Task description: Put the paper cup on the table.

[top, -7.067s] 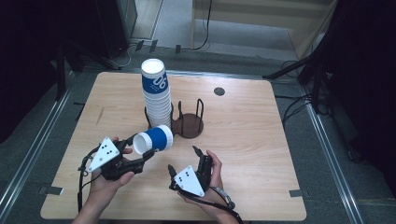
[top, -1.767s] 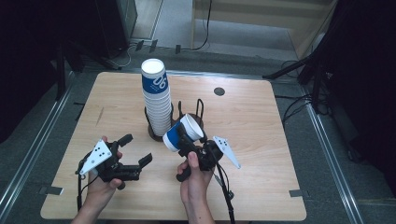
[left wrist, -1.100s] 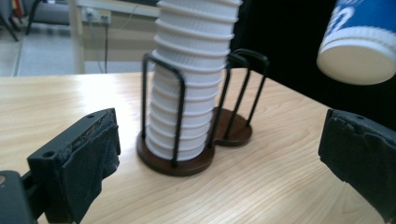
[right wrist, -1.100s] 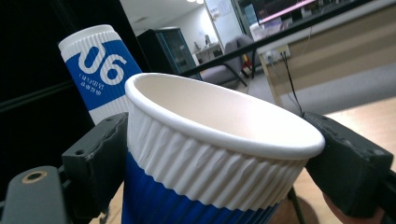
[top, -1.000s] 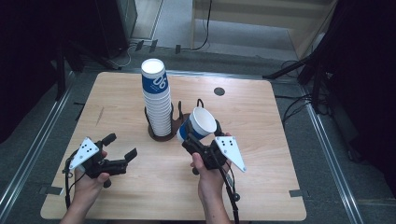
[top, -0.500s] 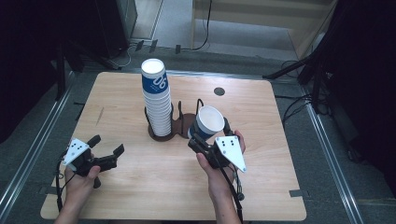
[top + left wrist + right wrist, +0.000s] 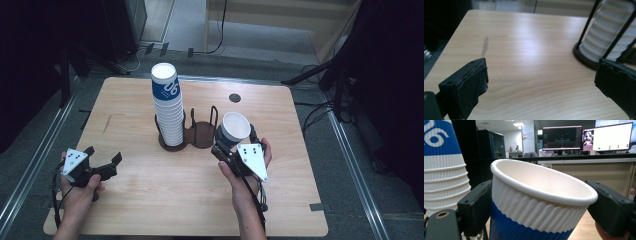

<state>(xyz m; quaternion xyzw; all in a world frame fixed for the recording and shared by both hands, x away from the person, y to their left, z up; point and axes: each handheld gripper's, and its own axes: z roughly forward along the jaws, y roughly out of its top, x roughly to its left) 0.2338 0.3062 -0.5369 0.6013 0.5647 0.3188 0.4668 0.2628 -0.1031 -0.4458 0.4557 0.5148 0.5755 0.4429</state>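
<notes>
Right now, gripping a blue-and-white ribbed paper cup [image 7: 541, 195] between the fingers [image 7: 476, 205] of the right gripper [image 7: 234, 141], one finger on each side of the white ribbed band just under the rim. Probably pinching there because the rolled lip stiffens the wall, so less chance of crushing it. Holding the cup mouth up, tipped a little, and apparently lifted off the wooden surface [image 7: 150, 200]. Leaving the base free that way, ready for setting down.

Positioning the cup just right of the wire cup holder [image 7: 204, 135], close beside its empty ring. Looking like lining up to lower the cup into that ring, next to the tall stack of cups [image 7: 169, 110] filling the other ring. Needing to level the cup and clear the upright wires first, judging by the tilt; otherwise risking a snag on a post.

Resting the left gripper [image 7: 104, 156] at the near left of the surface, well apart from holder and cup. Fingers spread wide, nothing between them, bare wood showing in the gap in the left gripper view, with the base of the stack off to the right. Likely standing clear to give the right hand room.
</notes>
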